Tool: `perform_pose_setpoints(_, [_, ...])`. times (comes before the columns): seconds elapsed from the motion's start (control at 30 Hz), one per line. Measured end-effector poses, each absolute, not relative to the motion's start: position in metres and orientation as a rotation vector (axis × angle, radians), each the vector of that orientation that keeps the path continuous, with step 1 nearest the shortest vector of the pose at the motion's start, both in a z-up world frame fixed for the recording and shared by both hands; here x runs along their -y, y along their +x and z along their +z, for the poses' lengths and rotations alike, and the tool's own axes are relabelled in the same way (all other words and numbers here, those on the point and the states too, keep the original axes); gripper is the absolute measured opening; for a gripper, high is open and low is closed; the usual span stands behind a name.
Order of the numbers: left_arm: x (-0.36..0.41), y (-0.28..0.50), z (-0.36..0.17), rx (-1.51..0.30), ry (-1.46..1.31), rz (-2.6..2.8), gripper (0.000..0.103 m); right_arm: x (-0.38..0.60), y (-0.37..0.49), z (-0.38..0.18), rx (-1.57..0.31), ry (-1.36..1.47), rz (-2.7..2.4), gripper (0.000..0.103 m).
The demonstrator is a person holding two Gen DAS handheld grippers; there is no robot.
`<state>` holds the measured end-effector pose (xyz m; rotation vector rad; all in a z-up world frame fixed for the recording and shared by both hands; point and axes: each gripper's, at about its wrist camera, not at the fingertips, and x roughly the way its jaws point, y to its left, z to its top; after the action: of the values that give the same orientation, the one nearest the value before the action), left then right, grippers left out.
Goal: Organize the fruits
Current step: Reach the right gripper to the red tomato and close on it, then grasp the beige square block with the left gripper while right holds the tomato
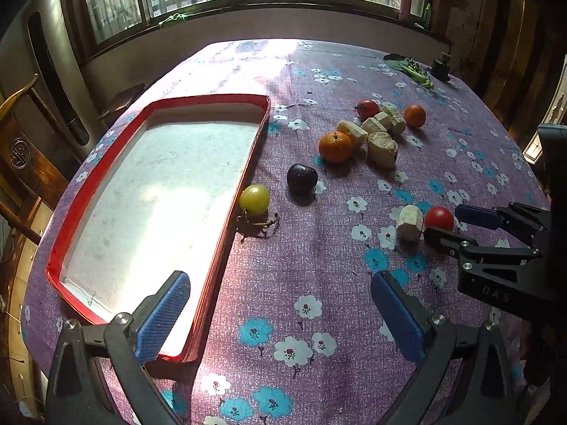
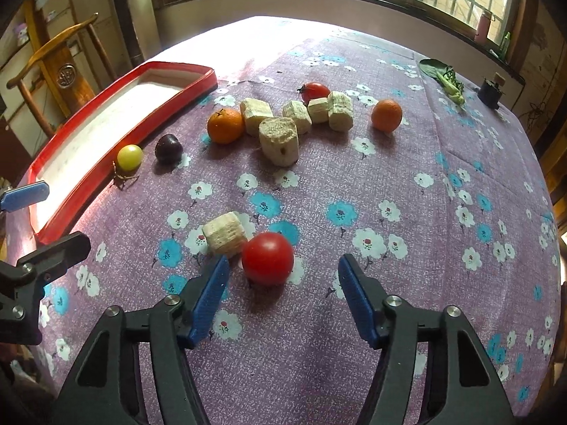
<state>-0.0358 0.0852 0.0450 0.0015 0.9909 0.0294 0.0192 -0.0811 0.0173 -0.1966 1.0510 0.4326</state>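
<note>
A red-rimmed white tray lies on the left of the flowered table. A yellow-green grape and a dark plum lie beside its rim. Two oranges and a far tomato lie among pale chunks. My right gripper is open, its jaws on either side of a near red tomato. My left gripper is open and empty over the tray's near corner.
A pale chunk touches the near tomato's left side. A green leafy vegetable and a small dark jar sit at the far right. A wooden chair stands to the left of the table.
</note>
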Motion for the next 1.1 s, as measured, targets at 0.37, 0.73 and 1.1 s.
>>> perform_pose_setpoints(0.37, [-0.051, -0.022, 0.041, -1.032, 0.052, -0.097, 0.103, 0.098, 0.01, 0.024, -1.026, -0.162, 0.435, 0.029])
perform_pose_setpoints(0.73, [0.005, 0.021, 0.022, -1.129, 0.111, -0.306, 0.083, 0.146, -0.011, 0.019, -1.064, -0.075, 0.341, 0.03])
perform_pose_setpoints(1.1, [0.007, 0.034, 0.016, -1.113, 0.057, -0.347, 0.028, 0.161, -0.02, 0.022, -1.054, -0.007, 0.336, 0.03])
